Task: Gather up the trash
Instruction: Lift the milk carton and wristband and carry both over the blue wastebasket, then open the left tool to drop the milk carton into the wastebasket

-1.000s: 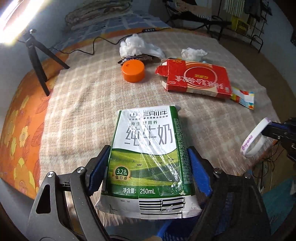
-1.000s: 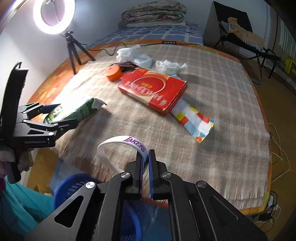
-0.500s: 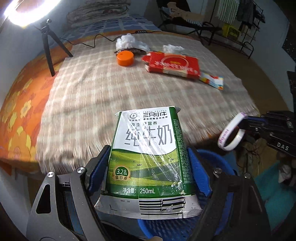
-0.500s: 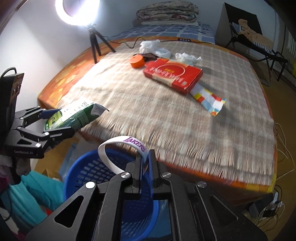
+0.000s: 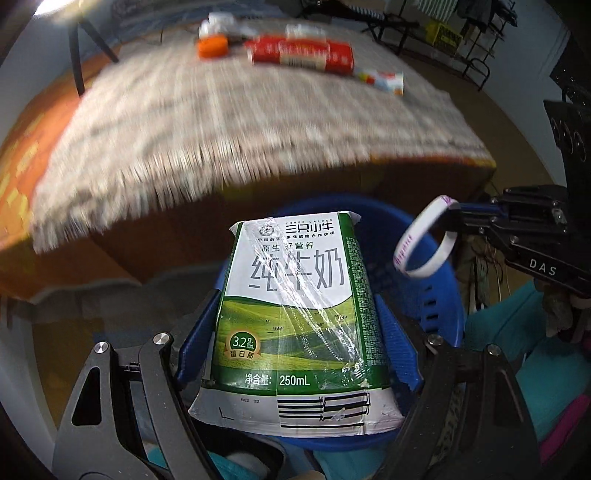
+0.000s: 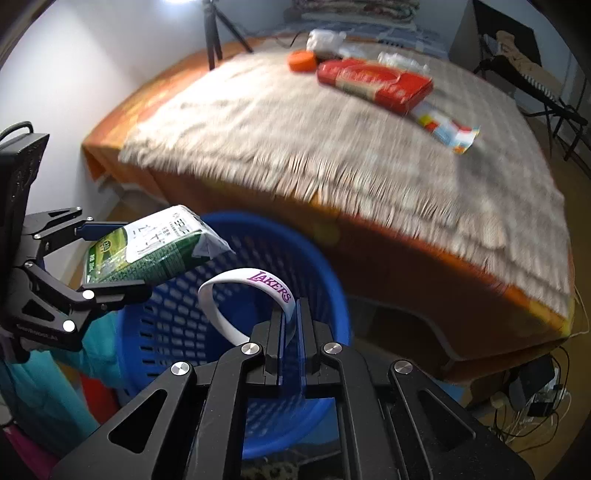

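My left gripper [image 5: 295, 332] is shut on a green-and-white milk carton [image 5: 299, 317], its blue pads pressed on both sides, and holds it over a blue slatted basket [image 5: 439, 306] on the floor. In the right wrist view the same carton [image 6: 147, 251] hangs at the basket's [image 6: 325, 280] left rim. My right gripper [image 6: 291, 314] is shut on a white wristband [image 6: 243, 288] with purple lettering, above the basket's middle. The left wrist view shows that wristband [image 5: 424, 240] over the basket's right side.
A bed with a plaid blanket [image 6: 332, 147] stands behind the basket. On it lie a red box [image 6: 376, 81], an orange lid [image 6: 301, 61], a colourful wrapper [image 6: 447, 125] and crumpled plastic [image 6: 325, 38]. A tripod [image 6: 214, 33] stands at the back left. Cables [image 6: 535, 402] lie on the floor at right.
Both grippers pulled back off the bed and sank toward the floor with their items. The blue basket has come into view beneath the carton and the wristband.
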Demonstrator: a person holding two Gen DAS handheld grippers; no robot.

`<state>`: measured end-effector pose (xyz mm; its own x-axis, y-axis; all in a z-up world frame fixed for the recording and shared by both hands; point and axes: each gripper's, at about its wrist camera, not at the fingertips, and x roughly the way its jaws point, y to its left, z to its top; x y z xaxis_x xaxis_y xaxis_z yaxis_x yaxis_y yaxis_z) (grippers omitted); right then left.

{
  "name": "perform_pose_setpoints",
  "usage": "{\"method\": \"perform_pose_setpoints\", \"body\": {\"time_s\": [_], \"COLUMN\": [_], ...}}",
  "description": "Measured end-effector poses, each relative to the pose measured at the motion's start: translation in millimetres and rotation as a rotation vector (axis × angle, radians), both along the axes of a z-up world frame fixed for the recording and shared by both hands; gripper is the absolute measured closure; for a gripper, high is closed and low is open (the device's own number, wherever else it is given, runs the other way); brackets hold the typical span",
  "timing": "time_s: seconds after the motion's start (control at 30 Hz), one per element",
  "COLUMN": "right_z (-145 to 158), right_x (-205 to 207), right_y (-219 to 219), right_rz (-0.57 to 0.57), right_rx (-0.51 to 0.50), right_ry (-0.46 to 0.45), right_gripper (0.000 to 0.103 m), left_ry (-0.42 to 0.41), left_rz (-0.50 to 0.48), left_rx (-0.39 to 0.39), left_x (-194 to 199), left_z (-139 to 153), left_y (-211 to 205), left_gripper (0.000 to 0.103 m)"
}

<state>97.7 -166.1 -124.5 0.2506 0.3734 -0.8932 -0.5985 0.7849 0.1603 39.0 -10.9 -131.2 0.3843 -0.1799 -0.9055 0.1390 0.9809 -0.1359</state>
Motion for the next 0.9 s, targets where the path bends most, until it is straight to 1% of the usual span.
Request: {"method": "perform_pose_setpoints", "body": {"time_s": [0.1, 0.23, 0.37, 0.63, 0.7, 0.73, 0.77, 0.8, 0.83, 0.9], "right_z": [-13, -28, -35, -53, -55, -56, -57, -58, -57, -56], "right_x": [-5, -8, -7, -9, -11, -11, -11, -10, -9, -8], "right_y": [4, 5, 5, 13, 18, 18, 19, 18, 14, 13], "right_rz": [0.021, 0.027, 0.03, 0.045, 0.051, 0.051, 0.049, 0.045, 0.041, 0.029], "right_rx": [-0.027, -0.052, -0.067, -0.088, -0.098, -0.102, -0.105, -0.107, -0.108, -0.095], "right_ry": [0.014, 0.042, 0.055, 0.107, 0.111, 0.113, 0.115, 0.121, 0.126, 0.133], "right_gripper": [0.099, 0.099, 0.099, 0.099, 0.099, 0.097, 0.094, 0.084, 0.069, 0.053], "left_ry": [0.031, 0.054, 0.07, 0.147, 0.151, 0.152, 0.154, 0.157, 0.161, 0.166], "left_rz": [-0.015, -0.031, -0.048, -0.084, -0.084, -0.084, -0.082, -0.08, -0.079, -0.075], "left_rx": [0.023, 0.037, 0.04, 0.053, 0.059, 0.059, 0.059, 0.057, 0.053, 0.049], "left_x": [-7, -11, -12, -12, -12, -11, -11, -11, -10, -11], "left_z": [-15, -27, -34, -58, -61, -61, -63, -64, -64, -66], "left_y": [-7, -14, -19, -29, -31, -32, -33, -32, -31, -34], "left_gripper": [0.02, 0.02, 0.02, 0.019, 0.019, 0.019, 0.019, 0.019, 0.019, 0.019]}}
